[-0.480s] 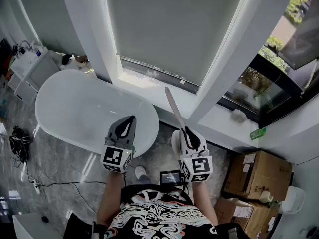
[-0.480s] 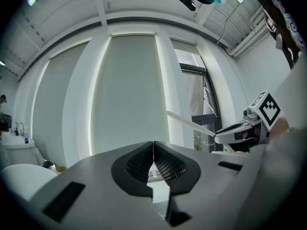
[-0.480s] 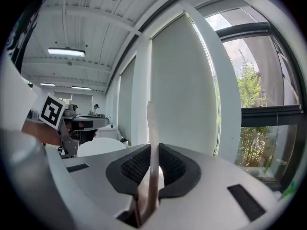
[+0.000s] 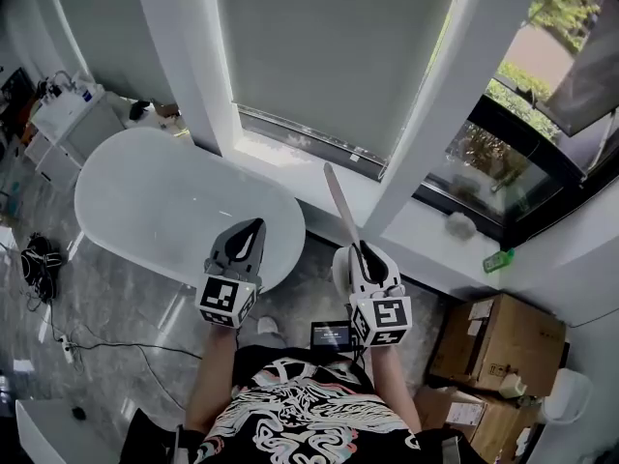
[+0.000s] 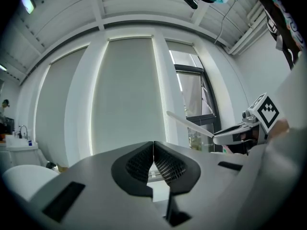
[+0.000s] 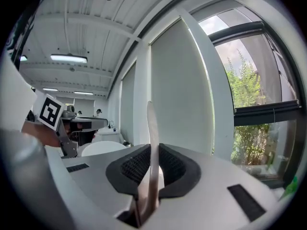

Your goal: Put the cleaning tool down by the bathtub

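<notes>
In the head view a white oval bathtub (image 4: 174,201) stands on the grey floor to the left, under the window wall. My right gripper (image 4: 361,251) is shut on the cleaning tool (image 4: 338,201), whose long pale handle points up and away. A white part of the tool shows beside the jaws at their left. The handle (image 6: 152,138) stands upright between the ribbed pads in the right gripper view, with the tub (image 6: 103,149) low at the left. My left gripper (image 4: 255,230) hovers over the tub's near end. Its jaws (image 5: 153,158) are shut with nothing in them.
Cardboard boxes (image 4: 493,341) are stacked at the right, with a white bin (image 4: 571,394) beyond them. A small screen device (image 4: 332,336) lies on the floor by my feet. Cables (image 4: 39,259) trail on the left. A white cabinet (image 4: 63,114) stands past the tub. A green item (image 4: 498,259) sits on the sill.
The head view has shifted slightly. Both grippers keep nearly the same pose, and the tool stays in the right one.
</notes>
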